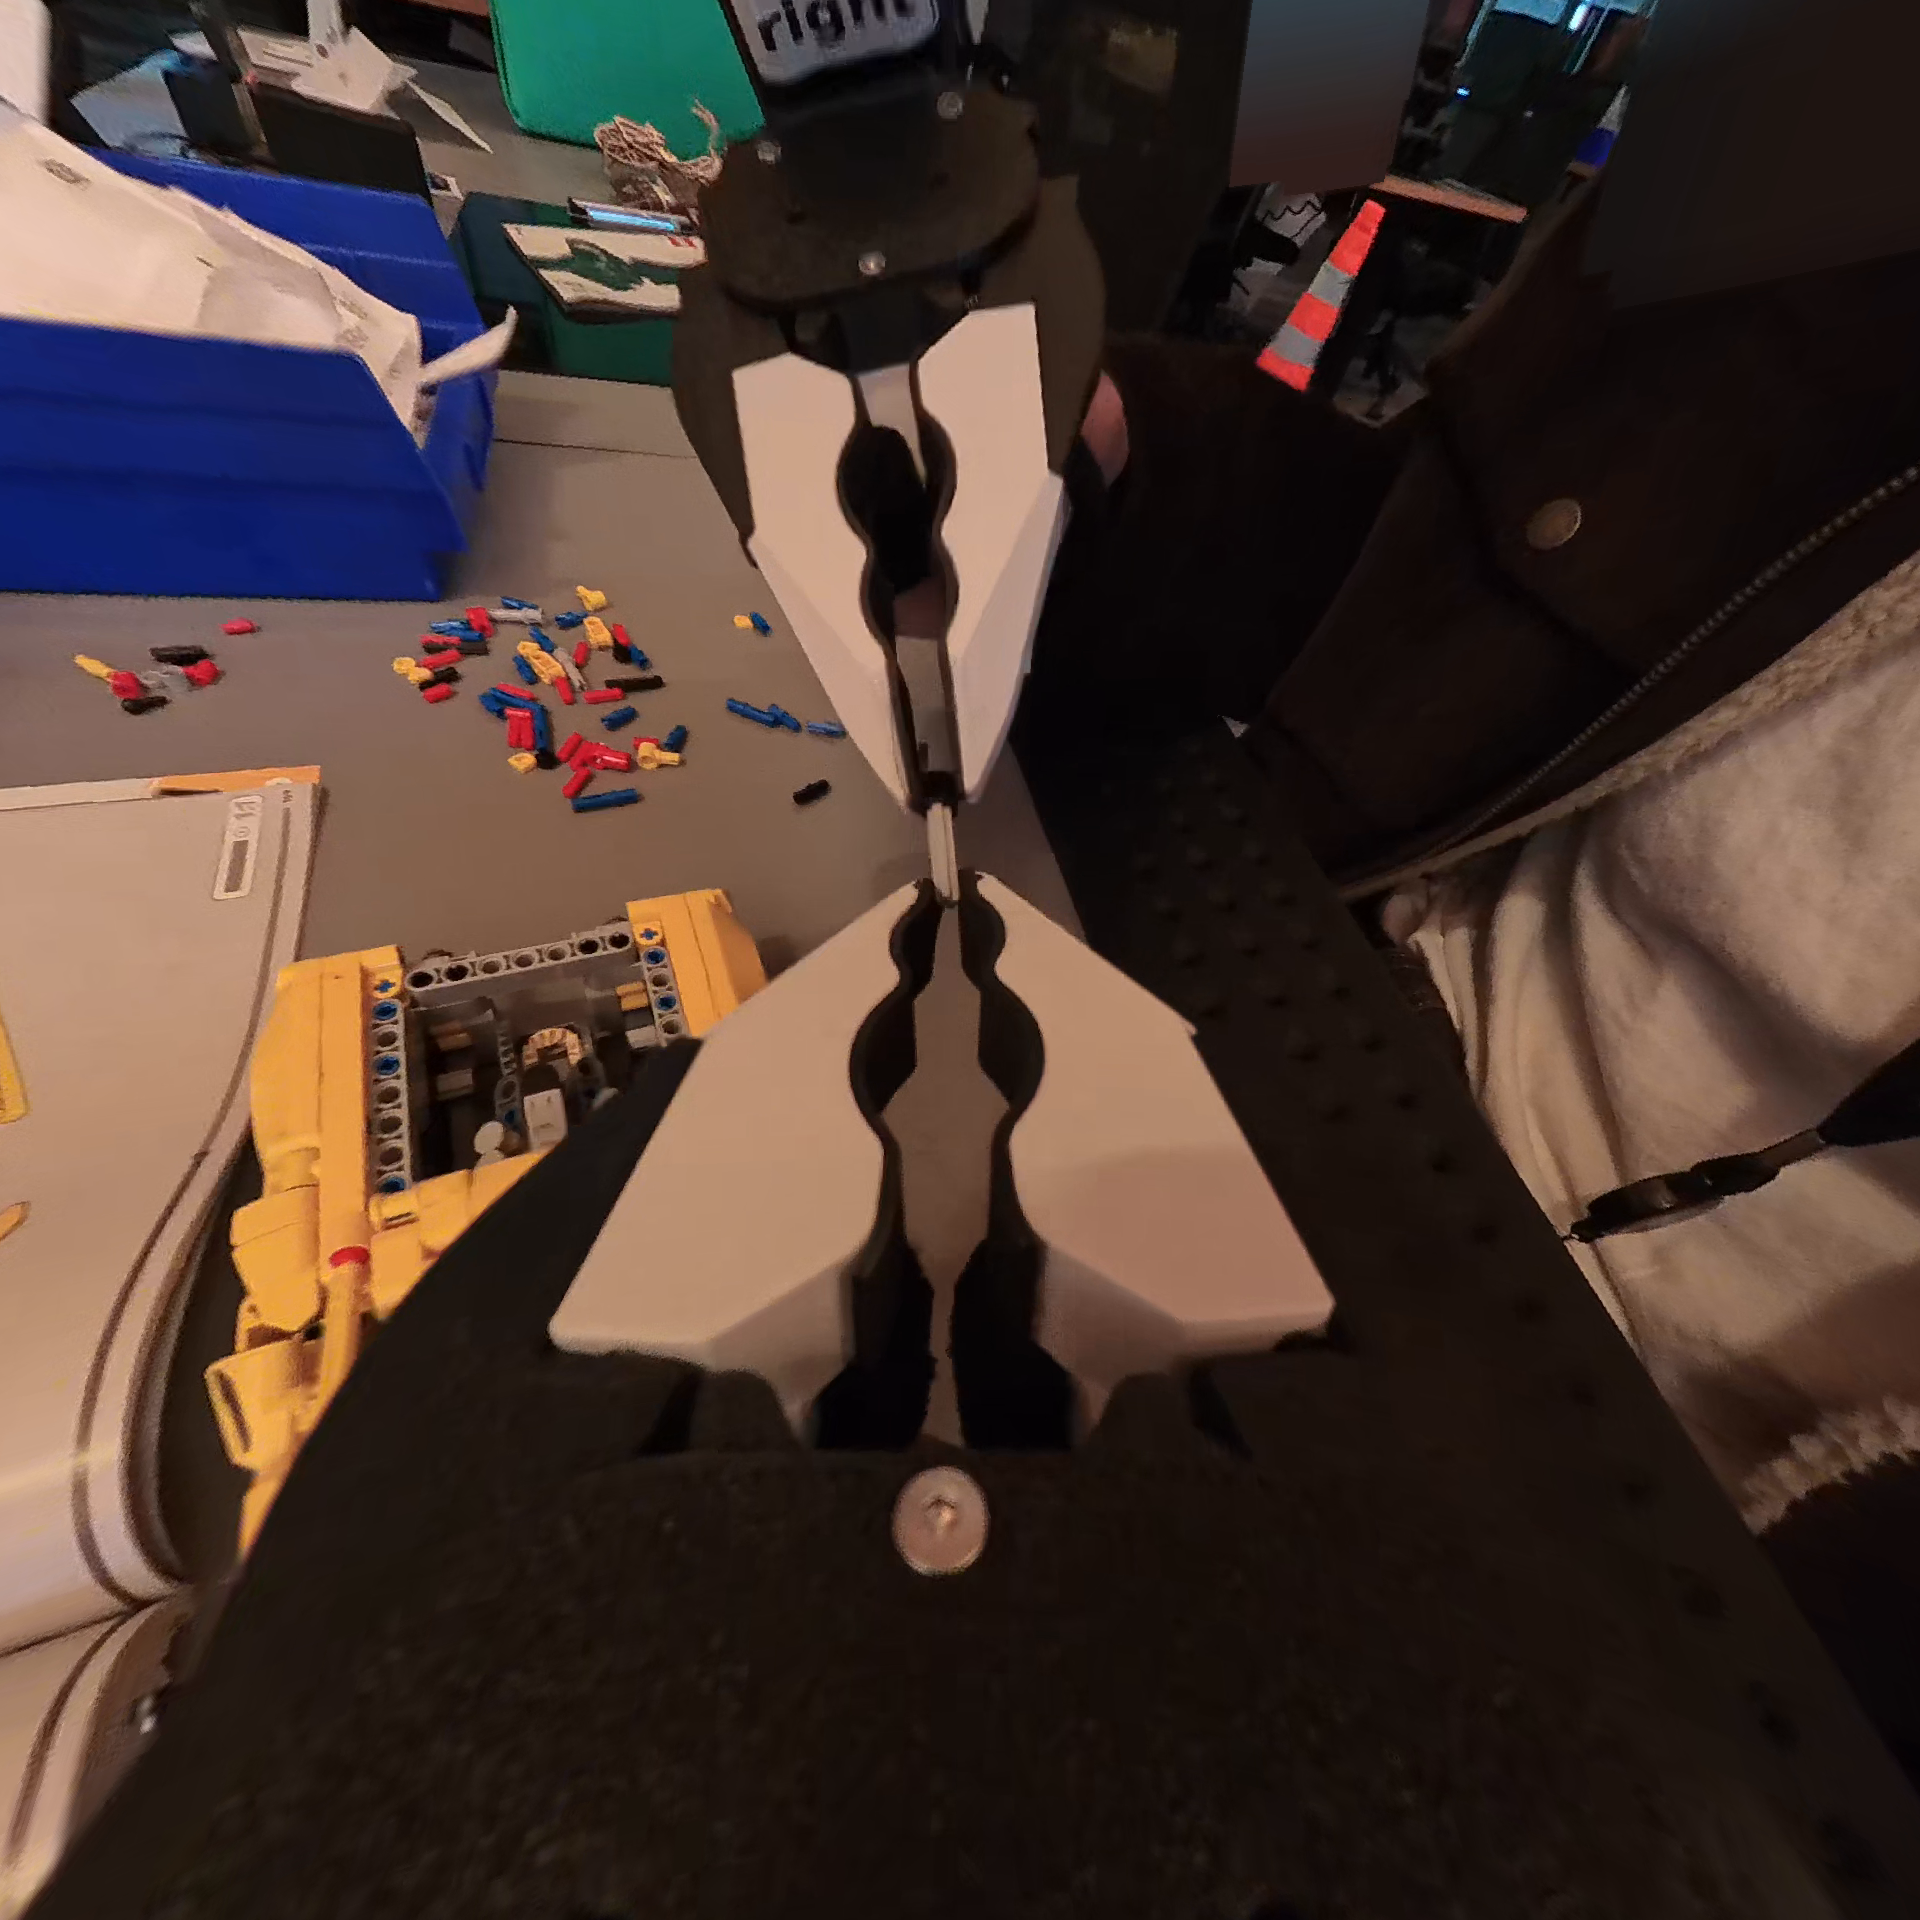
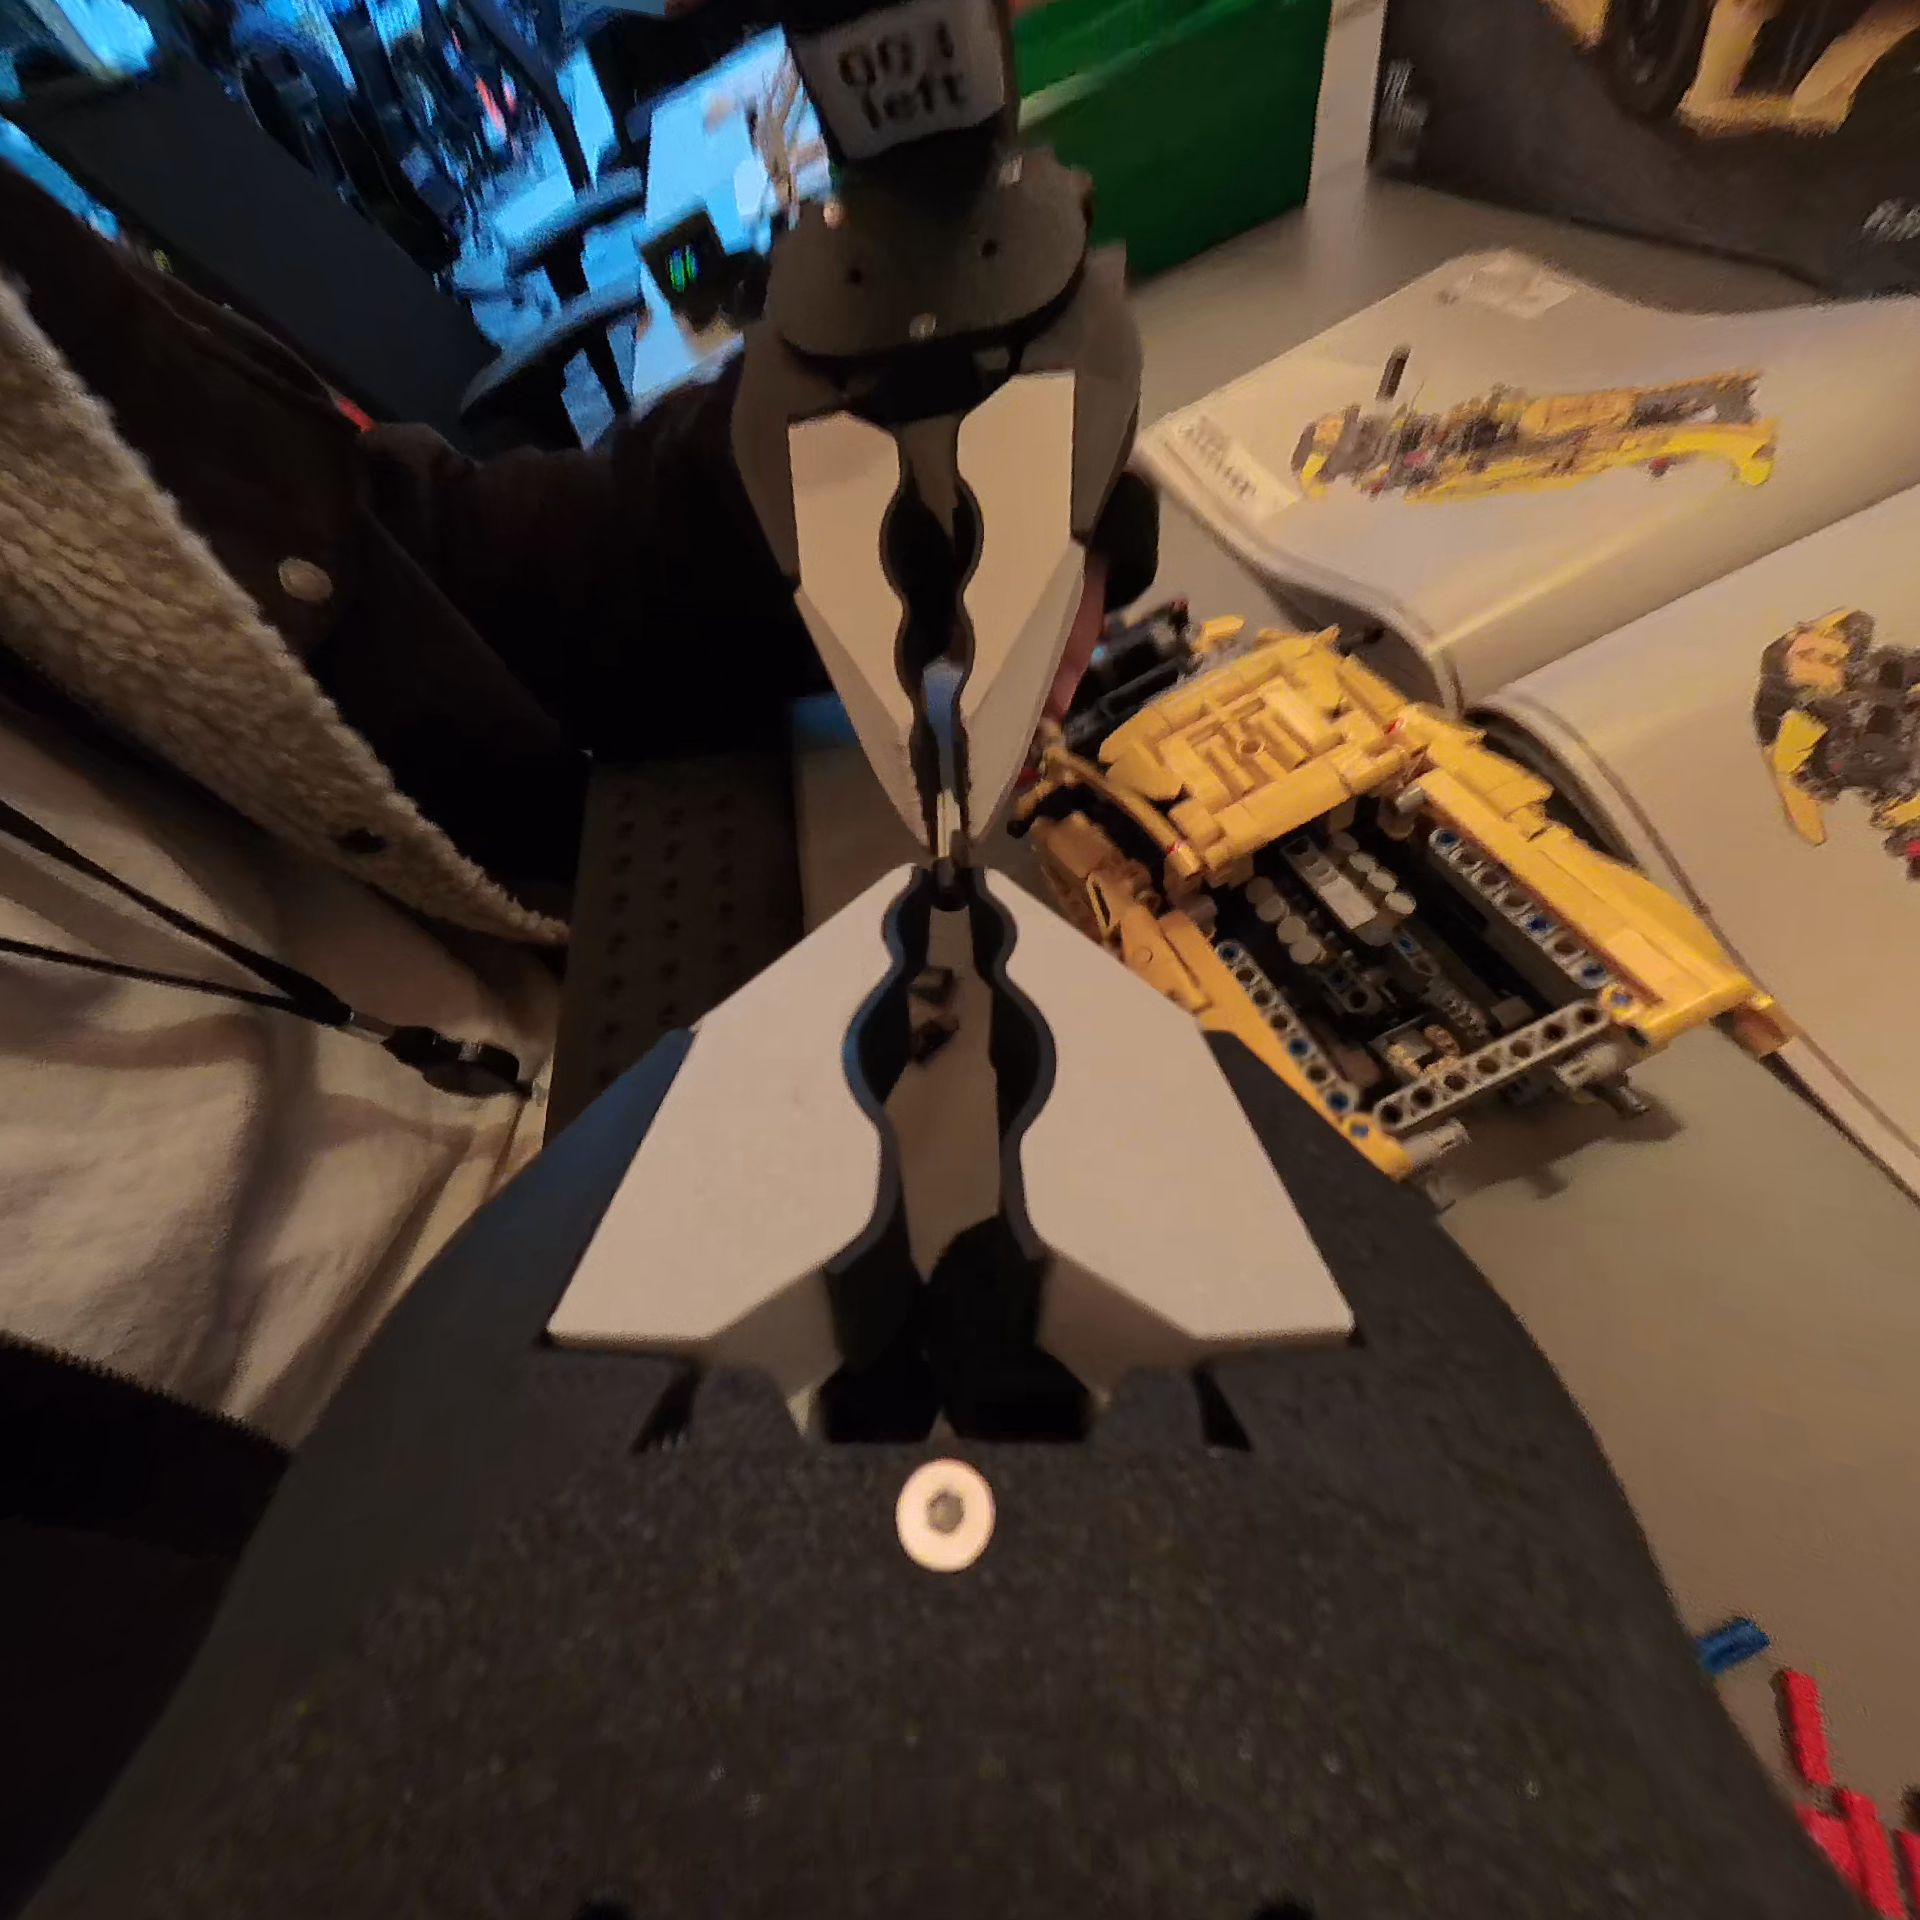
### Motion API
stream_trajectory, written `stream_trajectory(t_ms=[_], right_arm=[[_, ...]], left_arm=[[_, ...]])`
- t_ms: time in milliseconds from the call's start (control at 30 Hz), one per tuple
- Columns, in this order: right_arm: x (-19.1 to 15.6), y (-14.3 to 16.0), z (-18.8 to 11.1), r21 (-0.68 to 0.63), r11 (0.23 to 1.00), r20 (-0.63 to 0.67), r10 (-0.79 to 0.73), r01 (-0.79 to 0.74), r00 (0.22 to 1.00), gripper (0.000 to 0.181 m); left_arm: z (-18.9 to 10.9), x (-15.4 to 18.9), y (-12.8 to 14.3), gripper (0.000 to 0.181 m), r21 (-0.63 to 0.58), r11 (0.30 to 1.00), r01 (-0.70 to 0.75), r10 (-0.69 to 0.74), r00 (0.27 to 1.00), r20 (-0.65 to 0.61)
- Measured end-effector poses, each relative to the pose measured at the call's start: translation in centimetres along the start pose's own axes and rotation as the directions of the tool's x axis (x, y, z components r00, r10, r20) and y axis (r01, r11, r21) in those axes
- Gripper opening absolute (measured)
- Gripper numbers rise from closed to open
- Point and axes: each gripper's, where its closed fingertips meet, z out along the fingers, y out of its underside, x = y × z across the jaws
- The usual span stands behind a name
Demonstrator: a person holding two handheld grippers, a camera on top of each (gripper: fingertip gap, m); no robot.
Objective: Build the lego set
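left gripper [image 1: 943, 896]: your tips pinch a grey piece [image 1: 941, 847]
right gripper [image 2: 943, 881]: clamps it too — tip to tip
beside: yellow model [image 2: 1340, 894] — grey table [image 1: 582, 520]

Clutter and bystanders around a grey worktable

Stacked blue bins [image 1: 218, 468] holding crumpled white paper [image 1: 156, 270] sit at the table's far left; a green container [image 1: 613, 73] stands behind them, with a bundle of brown twine [image 1: 649, 156] just in front. An orange-and-grey traffic cone [image 1: 1325, 296] stands in the dim background. A person's dark fleece-lined jacket [image 1: 1621, 582] over a white garment [image 1: 1683, 935] fills the right side.
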Motion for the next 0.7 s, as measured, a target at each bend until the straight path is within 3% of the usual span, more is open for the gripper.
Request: stream_trajectory(t_ms=[100, 333, 467, 700], right_arm=[[0.1, -1.9, -0.5, 0.187, 0.982, -0.004, 0.007, -0.006, 1.000, 0.006], [0.4, -2.9, -1.2, 0.386, 0.920, 0.000, 0.078, -0.072, 0.997, 0.006], [0.5, -1.5, -0.6, 0.308, 0.948, 0.002, 0.085, -0.082, 0.996, 0.006], [0.3, -0.9, 0.3, 0.311, 0.946, 0.026, 0.088, -0.092, 0.996, 0.006]], left_arm=[[-0.4, -0.3, -1.0, 0.003, 0.061, 0.998, -0.020, 0.019, 1.000, 0.018], [-0.5, -0.7, -2.2, 0.003, 0.153, 0.988, -0.015, 0.011, 1.000, 0.029], [-0.6, -0.7, -1.9, 0.003, 0.135, 0.990, -0.032, 0.028, 0.999, 0.030], [-0.8, -0.5, -1.6, 0.003, 0.110, 0.993, -0.047, 0.044, 0.999, 0.026]])
